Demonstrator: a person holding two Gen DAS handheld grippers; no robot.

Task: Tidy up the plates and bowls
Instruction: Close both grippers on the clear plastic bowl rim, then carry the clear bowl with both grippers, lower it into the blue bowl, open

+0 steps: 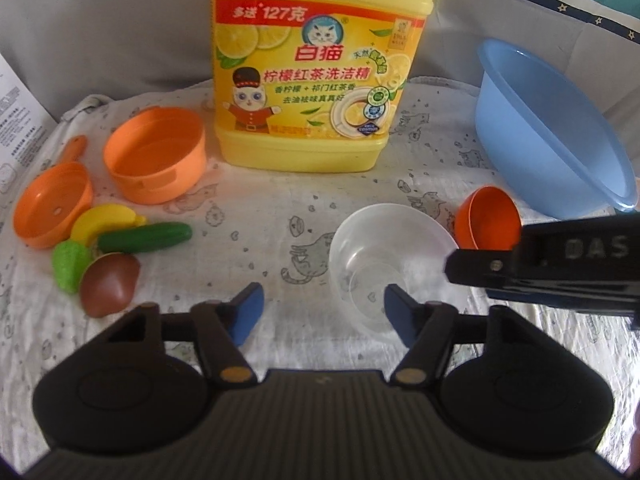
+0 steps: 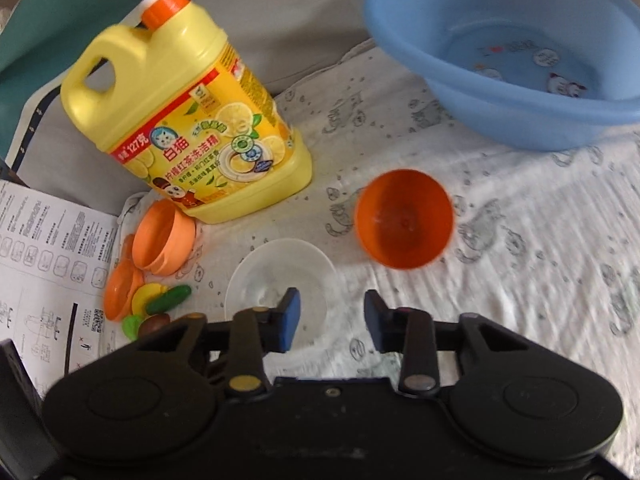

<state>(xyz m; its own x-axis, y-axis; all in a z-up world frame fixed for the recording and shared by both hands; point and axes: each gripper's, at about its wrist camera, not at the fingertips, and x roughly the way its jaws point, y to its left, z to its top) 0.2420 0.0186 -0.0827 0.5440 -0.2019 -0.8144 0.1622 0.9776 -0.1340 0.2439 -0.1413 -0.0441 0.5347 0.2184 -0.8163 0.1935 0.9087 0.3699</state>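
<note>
Right tongs [image 2: 332, 320] gape, clear bowl [image 2: 280, 280] beneath, orange bowl [image 2: 404, 218] ahead.

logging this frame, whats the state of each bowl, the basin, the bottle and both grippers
clear bowl: upright, empty
small orange bowl: tipped on its side, empty
blue basin: tilted, nothing in it
orange round container: tipped, mouth facing camera, empty
orange pan: tilted, empty
detergent bottle: upright, pump on
left gripper: open, holding nothing
right gripper: open, holding nothing
</note>
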